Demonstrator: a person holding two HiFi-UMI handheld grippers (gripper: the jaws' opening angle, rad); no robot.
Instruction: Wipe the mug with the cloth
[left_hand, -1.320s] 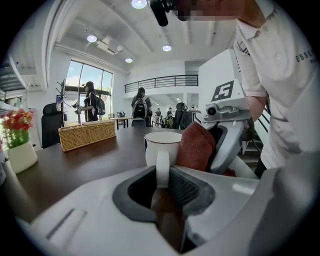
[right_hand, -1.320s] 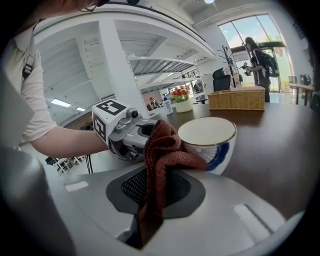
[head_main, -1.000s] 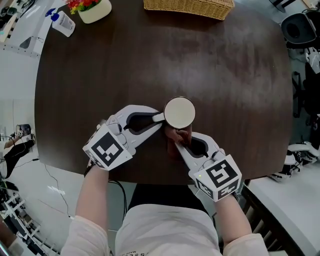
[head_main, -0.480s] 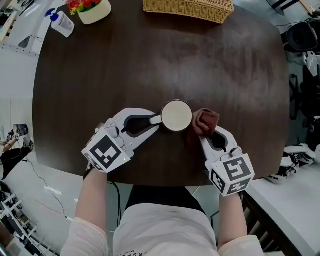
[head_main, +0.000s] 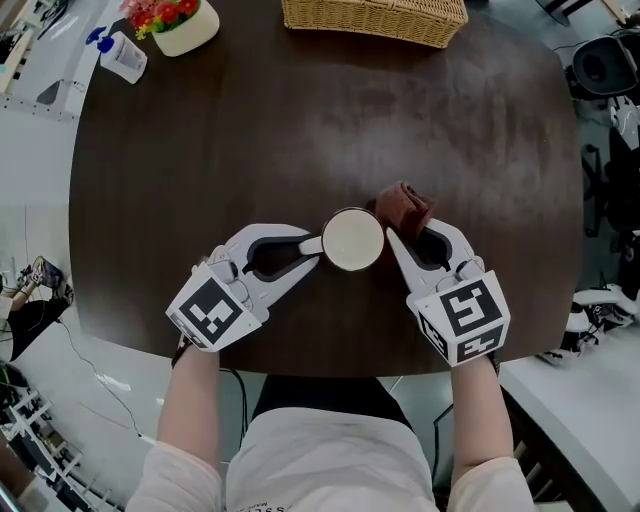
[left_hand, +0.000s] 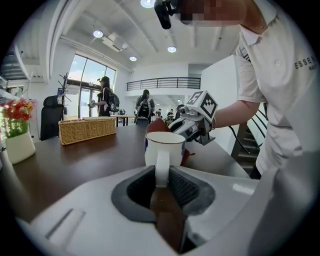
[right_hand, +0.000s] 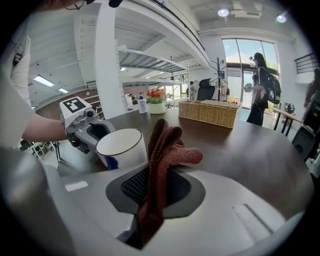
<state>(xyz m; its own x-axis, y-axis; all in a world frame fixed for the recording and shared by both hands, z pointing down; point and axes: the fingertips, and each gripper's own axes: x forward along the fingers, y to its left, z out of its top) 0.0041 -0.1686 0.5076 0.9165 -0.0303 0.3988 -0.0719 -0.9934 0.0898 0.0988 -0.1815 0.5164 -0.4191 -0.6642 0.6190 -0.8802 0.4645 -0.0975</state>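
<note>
A white mug (head_main: 353, 239) with a blue mark stands upright on the dark table (head_main: 300, 120). My left gripper (head_main: 311, 244) is shut on the mug's handle (left_hand: 161, 167), from the mug's left. The mug (left_hand: 165, 148) fills the middle of the left gripper view. My right gripper (head_main: 400, 222) is shut on a reddish-brown cloth (head_main: 403, 206), which bunches beyond the fingertips at the mug's far right side. In the right gripper view the cloth (right_hand: 167, 150) stands between the jaws, right beside the mug (right_hand: 121, 146); whether it touches the mug cannot be told.
A wicker basket (head_main: 375, 18) lies at the table's far edge. A white pot of red flowers (head_main: 180, 20) and a spray bottle (head_main: 118, 52) sit at the far left corner. The table's near edge runs just under both grippers. People stand in the background.
My right gripper has carried the cloth from the mug's near side round to its right and on to its far right side. The left gripper and mug have barely moved.
</note>
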